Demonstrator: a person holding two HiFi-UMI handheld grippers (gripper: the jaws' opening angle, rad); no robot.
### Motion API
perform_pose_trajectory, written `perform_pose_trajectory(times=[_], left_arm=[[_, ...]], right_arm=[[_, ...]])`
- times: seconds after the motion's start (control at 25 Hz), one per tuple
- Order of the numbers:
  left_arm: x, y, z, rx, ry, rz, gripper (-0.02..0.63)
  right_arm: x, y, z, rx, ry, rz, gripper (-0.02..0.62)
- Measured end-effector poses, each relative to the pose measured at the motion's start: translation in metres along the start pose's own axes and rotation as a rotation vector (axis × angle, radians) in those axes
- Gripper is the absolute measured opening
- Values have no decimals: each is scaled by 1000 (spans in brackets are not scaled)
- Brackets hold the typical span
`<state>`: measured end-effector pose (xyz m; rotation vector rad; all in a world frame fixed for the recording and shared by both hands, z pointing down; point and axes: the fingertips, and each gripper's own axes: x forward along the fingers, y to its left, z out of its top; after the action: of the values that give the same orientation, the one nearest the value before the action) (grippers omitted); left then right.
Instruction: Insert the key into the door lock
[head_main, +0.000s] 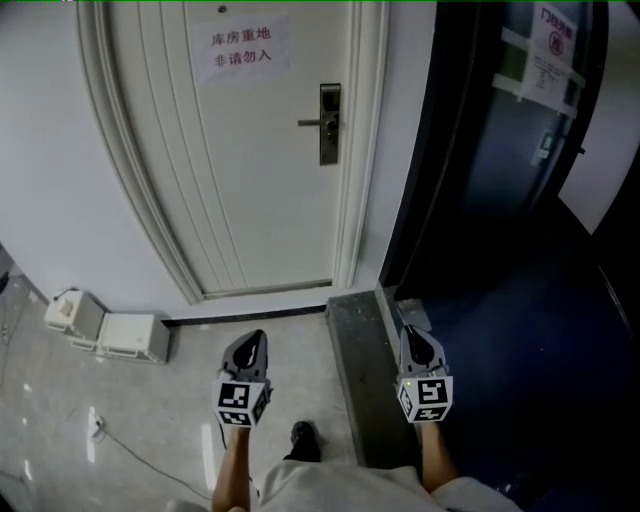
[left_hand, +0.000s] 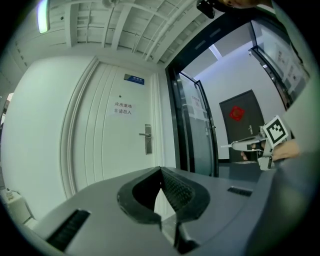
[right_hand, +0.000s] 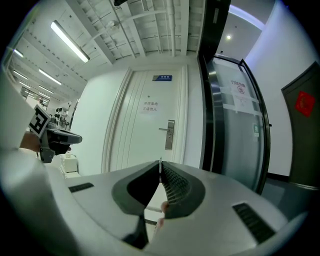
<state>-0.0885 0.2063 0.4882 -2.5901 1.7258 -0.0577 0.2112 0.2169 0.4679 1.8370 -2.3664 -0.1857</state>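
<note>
The right gripper (right_hand: 160, 167) has its fingers (right_hand: 176, 186) clenched on a thin pale sliver that stands just proud of the tips. I take this for the key (right_hand: 160, 161), gripped by its head so the blade leads. The left gripper view also shows a fine point jutting from that gripper's nose. The left gripper (left_hand: 161, 172) has its fingers (left_hand: 178, 191) pressed together on nothing, probably kept free to steady or work the lever handle (head_main: 310, 122). Both grippers are held low and level, side by side ahead of the person's body. They aim at the white door (head_main: 250, 190), which is shut. The door lock (head_main: 329, 123) sits on its right edge, well apart from the key, with its keyhole too small to make out. The approach looks only begun. A paper notice (head_main: 243, 50) hangs above, and a dark glass door (head_main: 500, 150) stands beside.
</note>
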Motion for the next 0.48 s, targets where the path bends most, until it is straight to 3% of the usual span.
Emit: perform_pose_trajectory(times=[0.48], left_arm=[[153, 105, 14, 4, -16, -56, 17]], right_arm=[[167, -1, 20, -30, 18, -49, 31]])
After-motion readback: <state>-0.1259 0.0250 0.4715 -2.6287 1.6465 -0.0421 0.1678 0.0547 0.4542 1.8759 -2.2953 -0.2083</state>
